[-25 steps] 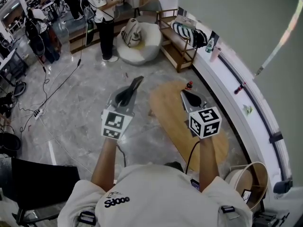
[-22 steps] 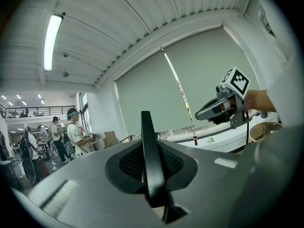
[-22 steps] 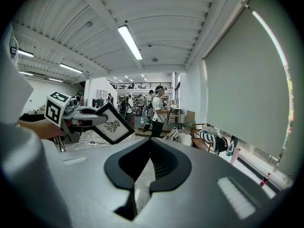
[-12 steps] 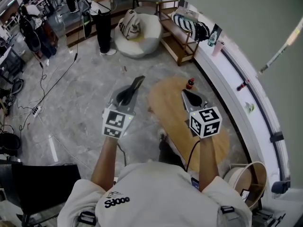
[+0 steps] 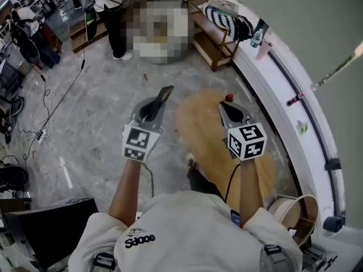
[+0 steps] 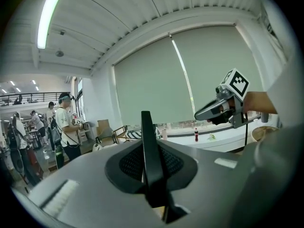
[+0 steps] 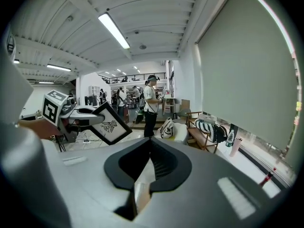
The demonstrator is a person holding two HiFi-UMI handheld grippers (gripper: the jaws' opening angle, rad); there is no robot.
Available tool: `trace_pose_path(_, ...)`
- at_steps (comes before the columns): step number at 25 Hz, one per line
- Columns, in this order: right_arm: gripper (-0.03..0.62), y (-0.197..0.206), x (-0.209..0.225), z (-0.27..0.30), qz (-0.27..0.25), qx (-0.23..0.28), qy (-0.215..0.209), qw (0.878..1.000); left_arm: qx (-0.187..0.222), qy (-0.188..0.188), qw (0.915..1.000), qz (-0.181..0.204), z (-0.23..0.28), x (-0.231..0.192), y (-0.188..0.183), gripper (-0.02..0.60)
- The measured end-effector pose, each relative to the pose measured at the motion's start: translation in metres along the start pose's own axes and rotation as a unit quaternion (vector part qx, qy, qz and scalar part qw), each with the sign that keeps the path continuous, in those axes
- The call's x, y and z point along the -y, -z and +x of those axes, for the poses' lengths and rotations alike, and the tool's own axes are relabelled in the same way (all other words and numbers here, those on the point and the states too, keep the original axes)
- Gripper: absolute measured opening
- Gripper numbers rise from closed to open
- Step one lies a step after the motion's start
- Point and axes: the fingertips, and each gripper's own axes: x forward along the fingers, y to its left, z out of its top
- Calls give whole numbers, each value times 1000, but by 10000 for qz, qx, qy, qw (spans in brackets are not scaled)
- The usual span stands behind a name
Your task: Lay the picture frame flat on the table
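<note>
A black picture frame (image 5: 164,93) sticks out past my left gripper (image 5: 154,105), which is shut on its edge. In the left gripper view the frame (image 6: 146,146) stands edge-on between the jaws. In the right gripper view it shows its front, a white sheet with a dark drawing (image 7: 110,124). My right gripper (image 5: 228,107) is shut with nothing in it and hangs over the far part of the oval wooden table (image 5: 207,146). The left gripper is beyond the table's left edge, over the floor.
A small red-capped bottle (image 5: 229,98) stands on the table's far end. A wooden bench with a striped cushion (image 5: 224,21) and a person (image 5: 110,16) are further off. Cables (image 5: 57,101) cross the floor at left. A round bin (image 5: 298,220) sits by the white ledge (image 5: 283,89).
Both grippers keep their pose, the frame still held. The bench and the people have slid toward the top of the head view, and a leg now shows below the arms.
</note>
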Motion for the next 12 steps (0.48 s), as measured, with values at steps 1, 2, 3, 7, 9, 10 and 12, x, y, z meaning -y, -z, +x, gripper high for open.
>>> trace_pose_path(1, 3, 0, 8, 9, 19, -43, 20, 10000, -35, 39, 10000, -13, 11, -4, 2, 43)
trace_pose_path(2, 3, 0, 16, 18, 37, -84, 39, 10000, -69, 75, 9999, -31, 23, -8, 5, 43)
trace_pose_path(3, 3, 1, 24, 27, 60, -128, 58, 9999, -105, 109, 9999, -58, 35, -12, 8, 43)
trace_pose_path(7, 3, 11, 52, 58, 202, -346, 90, 9992, -275, 248, 9991, -230, 78, -22, 25, 43)
trace_pose_path(9, 3, 19, 64, 71, 257, -431, 105, 9987, -347, 325, 9983, -334, 98, -23, 35, 43)
trace_pose_path(10, 3, 23, 69, 76, 289, -470, 119, 9984, -391, 365, 9978, -402, 106, -22, 41, 43)
trace_pose_path(12, 3, 31, 79, 82, 369, -540, 164, 9977, -510, 450, 9962, -542, 120, -20, 53, 43)
